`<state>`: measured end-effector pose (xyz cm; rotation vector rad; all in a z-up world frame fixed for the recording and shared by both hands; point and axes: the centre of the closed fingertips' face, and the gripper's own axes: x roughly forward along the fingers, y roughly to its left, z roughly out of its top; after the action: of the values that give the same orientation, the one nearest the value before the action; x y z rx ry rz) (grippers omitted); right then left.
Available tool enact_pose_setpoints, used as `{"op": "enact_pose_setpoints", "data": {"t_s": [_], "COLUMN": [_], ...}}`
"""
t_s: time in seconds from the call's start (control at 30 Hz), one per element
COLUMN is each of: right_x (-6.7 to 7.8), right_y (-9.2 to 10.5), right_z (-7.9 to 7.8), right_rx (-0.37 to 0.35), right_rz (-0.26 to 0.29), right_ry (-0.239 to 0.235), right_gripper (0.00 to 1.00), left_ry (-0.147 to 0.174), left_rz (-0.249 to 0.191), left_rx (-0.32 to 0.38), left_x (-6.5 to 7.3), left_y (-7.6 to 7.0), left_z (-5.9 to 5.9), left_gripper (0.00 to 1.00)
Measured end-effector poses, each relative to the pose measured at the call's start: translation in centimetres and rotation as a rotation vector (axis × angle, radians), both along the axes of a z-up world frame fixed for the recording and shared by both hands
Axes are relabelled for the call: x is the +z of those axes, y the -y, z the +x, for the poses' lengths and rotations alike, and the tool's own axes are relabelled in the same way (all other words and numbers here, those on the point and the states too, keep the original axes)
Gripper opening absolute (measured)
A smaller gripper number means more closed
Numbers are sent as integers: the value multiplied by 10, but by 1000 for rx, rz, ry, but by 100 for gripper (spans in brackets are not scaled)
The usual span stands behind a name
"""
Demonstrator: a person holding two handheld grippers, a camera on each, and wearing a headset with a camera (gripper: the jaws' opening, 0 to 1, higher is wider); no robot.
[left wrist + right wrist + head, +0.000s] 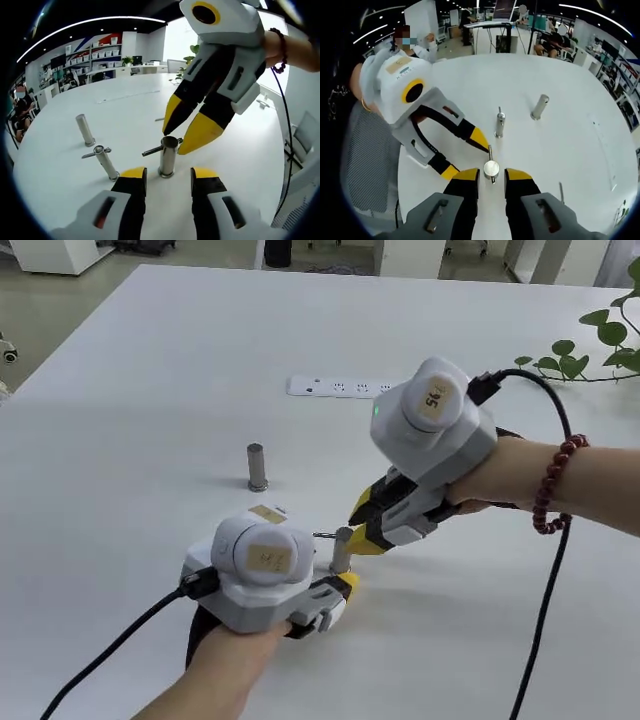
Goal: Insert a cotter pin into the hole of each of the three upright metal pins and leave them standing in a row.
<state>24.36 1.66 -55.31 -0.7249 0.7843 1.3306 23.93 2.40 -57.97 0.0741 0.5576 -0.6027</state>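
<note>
The scene is lit brightly and evenly from overhead; ceiling strip lights [100, 21] are seen curved by fisheye distortion. Soft shadows are cast on the white table [150, 370]. The head view is rendered sharp; edges of both gripper views are bent and slightly blurred.

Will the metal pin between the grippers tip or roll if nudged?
Likely tips easily: the metal pin is tall on a narrow base. Fallen, its round body might roll, though the cotter pin would probably stop it.
</note>
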Motion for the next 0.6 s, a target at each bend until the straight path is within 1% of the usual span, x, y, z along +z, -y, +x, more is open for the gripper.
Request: {"op": "enact_pose_setpoints", "data": {"t_s": [0.1, 0.17, 0.27, 0.33, 0.4, 0.5, 0.6], "right_x": [-1, -3, -6, -9, -10, -11, -13], "right_y": [-4, -6, -7, -9, -9, -9, -9], "right_z": [-1, -1, -3, -3, -1, 0, 0], "right_rx": [-14, -22, -23, -22, -21, -27, -24], "right_rz": [15, 16, 16, 15, 18, 22, 15], "right_ry": [-3, -7, -9, -11, 0, -4, 1], "right_gripper": [15, 15, 14, 13, 12, 11, 10], "left_ry": [0, 4, 7, 7, 10, 16, 18], "left_rz": [0, -3, -24, -28, -33, -47, -59], "left_rx": [-11, -12, -7, -13, -18, -18, -14], "left_x": [2, 3, 8, 10, 13, 18, 21], "left_y": [0, -2, -3, -2, -2, -4, -5], "left_z": [-4, -4, -7, -9, -12, -14, -15], "left_gripper": [35, 37, 40, 41, 42, 44, 46]}}
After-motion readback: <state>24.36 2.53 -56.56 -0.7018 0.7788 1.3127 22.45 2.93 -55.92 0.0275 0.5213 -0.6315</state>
